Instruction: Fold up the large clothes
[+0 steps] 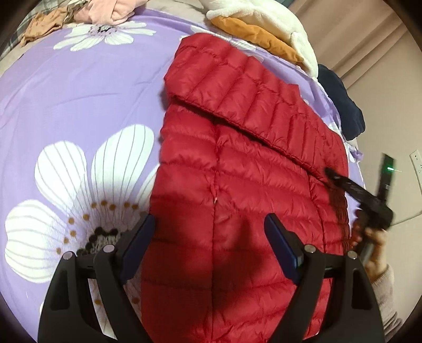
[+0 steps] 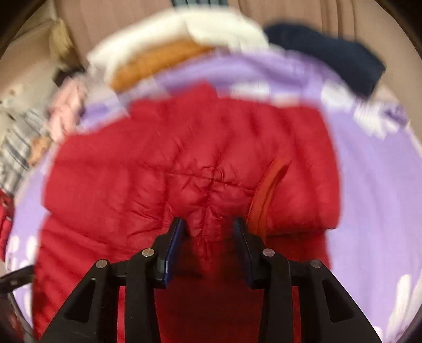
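Note:
A red quilted down jacket (image 1: 237, 184) lies flat on the purple flowered bedsheet (image 1: 79, 92), with one sleeve folded across its upper part. My left gripper (image 1: 211, 224) is open and empty, hovering over the jacket's lower left part. My right gripper (image 2: 209, 227) is closed on a bunched fold of the red jacket (image 2: 184, 158); this view is motion-blurred. The right gripper also shows in the left wrist view (image 1: 332, 175) at the jacket's right edge, its fingers pinching the fabric.
A pile with white fleece (image 1: 263, 18) and an orange garment (image 1: 253, 34) lies at the far edge. A dark navy garment (image 1: 340, 97) hangs at the right bed edge. Pink (image 1: 105, 10) and tan clothes lie far left. A wall is at right.

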